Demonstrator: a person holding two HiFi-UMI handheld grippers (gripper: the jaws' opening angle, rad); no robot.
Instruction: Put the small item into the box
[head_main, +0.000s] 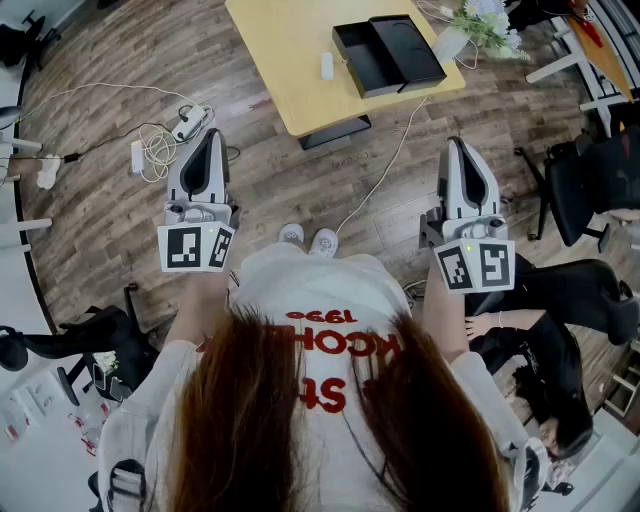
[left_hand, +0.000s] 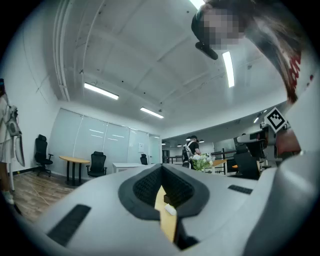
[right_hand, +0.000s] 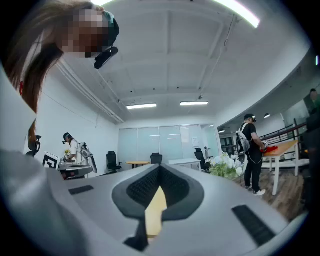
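- Standing on the wooden floor, the person holds both tools at waist height in the head view: left gripper at 9 o'clock, right gripper at 3 o'clock. Each tapers to a closed point.
- At 12 o'clock the yellow table carries the open black box, with its lid touching it on the right. The small white item lies on the tabletop just beside the box's left wall, outside it.
- Left gripper view: the jaws are clenched together on nothing. A sliver of table, the box and the item show through the slit.
- Right gripper view: the jaws are pressed together, empty. Only a yellow sliver shows in the slit, and flowers stand at 3 o'clock.
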